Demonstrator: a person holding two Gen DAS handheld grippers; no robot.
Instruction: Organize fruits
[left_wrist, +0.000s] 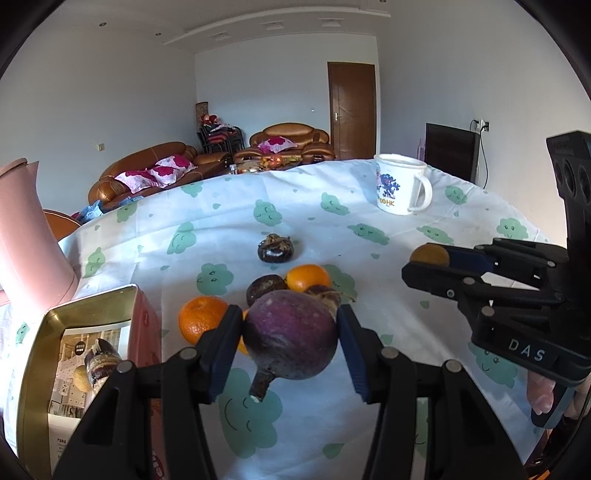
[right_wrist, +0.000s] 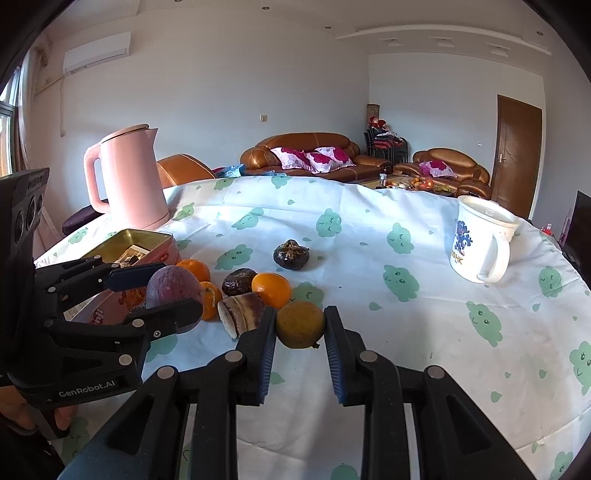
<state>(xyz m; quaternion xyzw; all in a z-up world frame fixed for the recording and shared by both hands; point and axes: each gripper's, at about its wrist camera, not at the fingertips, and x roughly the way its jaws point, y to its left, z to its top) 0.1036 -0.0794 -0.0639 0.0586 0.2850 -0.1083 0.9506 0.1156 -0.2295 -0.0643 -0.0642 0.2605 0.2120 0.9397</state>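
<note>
My left gripper (left_wrist: 290, 334) is shut on a large round purple fruit (left_wrist: 291, 332) with a dark stem, held just above the tablecloth; the same gripper (right_wrist: 155, 291) and purple fruit (right_wrist: 171, 291) show at the left of the right wrist view. My right gripper (right_wrist: 300, 325) is shut on a small yellow-brown fruit (right_wrist: 300, 324), which shows at my right gripper (left_wrist: 430, 258) in the left wrist view. On the cloth lie oranges (left_wrist: 201, 318) (left_wrist: 308, 277), dark brown fruits (left_wrist: 275, 249) (left_wrist: 265, 288) and a cut brown piece (right_wrist: 240, 314). An open gold tin (left_wrist: 79, 358) stands at the left with items inside.
A pink kettle (right_wrist: 129, 177) stands at the table's far left behind the tin (right_wrist: 129, 245). A white mug (right_wrist: 480, 240) with a blue print sits at the right. The round table (right_wrist: 424, 332) wears a white cloth with green prints. Sofas and a door lie beyond.
</note>
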